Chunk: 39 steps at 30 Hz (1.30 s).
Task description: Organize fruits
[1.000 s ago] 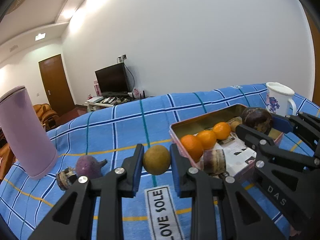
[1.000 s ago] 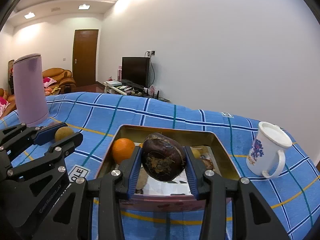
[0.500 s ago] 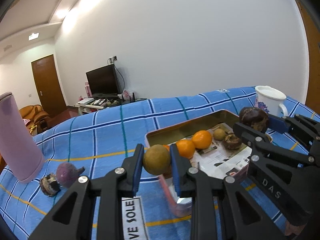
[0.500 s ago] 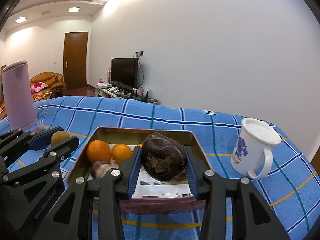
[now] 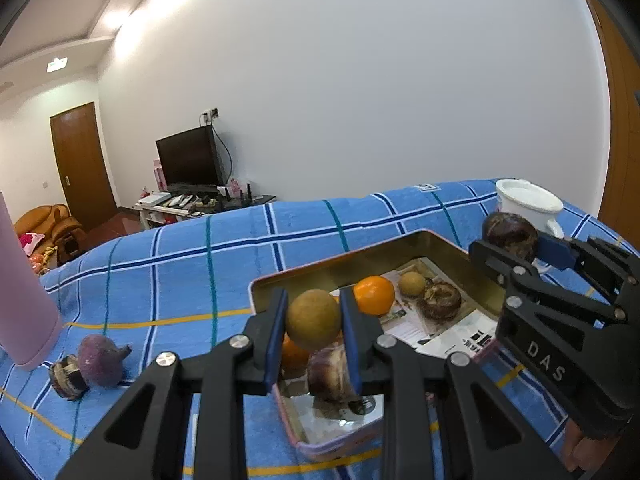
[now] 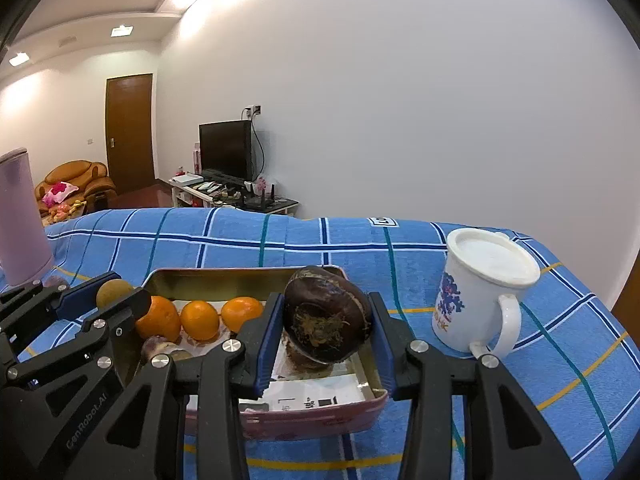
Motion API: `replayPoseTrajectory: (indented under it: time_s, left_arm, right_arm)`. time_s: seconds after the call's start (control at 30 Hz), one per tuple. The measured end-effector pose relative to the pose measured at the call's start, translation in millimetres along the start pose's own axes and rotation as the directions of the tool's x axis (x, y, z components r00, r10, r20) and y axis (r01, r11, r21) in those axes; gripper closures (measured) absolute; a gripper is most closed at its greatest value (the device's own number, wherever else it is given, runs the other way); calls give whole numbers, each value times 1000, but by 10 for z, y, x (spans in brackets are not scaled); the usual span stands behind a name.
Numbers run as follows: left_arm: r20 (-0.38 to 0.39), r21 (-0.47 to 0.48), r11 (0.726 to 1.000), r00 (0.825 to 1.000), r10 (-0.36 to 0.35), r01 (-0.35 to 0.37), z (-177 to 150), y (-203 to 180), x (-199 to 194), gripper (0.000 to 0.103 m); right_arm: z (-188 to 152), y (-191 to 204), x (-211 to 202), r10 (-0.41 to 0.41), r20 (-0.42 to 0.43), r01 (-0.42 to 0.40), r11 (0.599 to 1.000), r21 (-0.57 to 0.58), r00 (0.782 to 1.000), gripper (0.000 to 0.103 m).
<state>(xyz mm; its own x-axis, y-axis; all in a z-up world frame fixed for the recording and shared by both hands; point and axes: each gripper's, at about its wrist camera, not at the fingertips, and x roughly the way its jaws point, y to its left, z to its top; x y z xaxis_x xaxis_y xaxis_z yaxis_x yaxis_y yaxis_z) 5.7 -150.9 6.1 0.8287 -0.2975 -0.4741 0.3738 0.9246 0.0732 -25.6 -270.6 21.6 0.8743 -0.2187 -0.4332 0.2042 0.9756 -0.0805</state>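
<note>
Left wrist view: the left gripper (image 5: 313, 330), clamped on a tan round fruit (image 5: 313, 319), hangs over the near corner of the tin (image 5: 320, 272), oranges (image 5: 374, 295) beyond.

Right wrist view: the right gripper (image 6: 326, 322), clamped on a dark brown fruit (image 6: 326, 314), hovers over the tin's (image 6: 224, 274) near right end, mug (image 6: 482, 294) to the right.

Tan round fruit (image 5: 313, 325), dark brown fruit (image 6: 326, 319) above tin (image 6: 224, 276); oranges (image 6: 199, 319) inside.
</note>
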Motion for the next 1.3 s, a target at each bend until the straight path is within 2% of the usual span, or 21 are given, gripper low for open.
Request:
replayPoseTrajectory:
  time_s: [0.4,0.67,0.87,1.03,1.17,1.3]
  left_arm:
    - [-1,-35,999,999,-39,39,156,-101,166,75]
    - [-14,-77,996,999,-41,40,152,66,274,75]
    - [-13,-79,996,999,-49,48,161,64,318,75]
    - [-30,-74,995,997,-66,64,153,49,339,75]
    - [-42,-62,996,997,-72,69,138,19,349,75]
    - [-47,-41,997,997,-69,67,122,-4,351,75]
  right_arm:
    - [41,-143,105,-57,-3,57,998,29,998,59]
    - [37,-219,200,-90,-23,91,995,43,996,60]
    - [35,-217,215,-92,-23,93,995,42,996,60]
    - [30,-239,311,-62,-78,69,993,91,995,60]
    - [21,-167,313,-57,-81,63,995,73,995,59]
    - [9,-56,345,-17,-107,22,999,44,994,59]
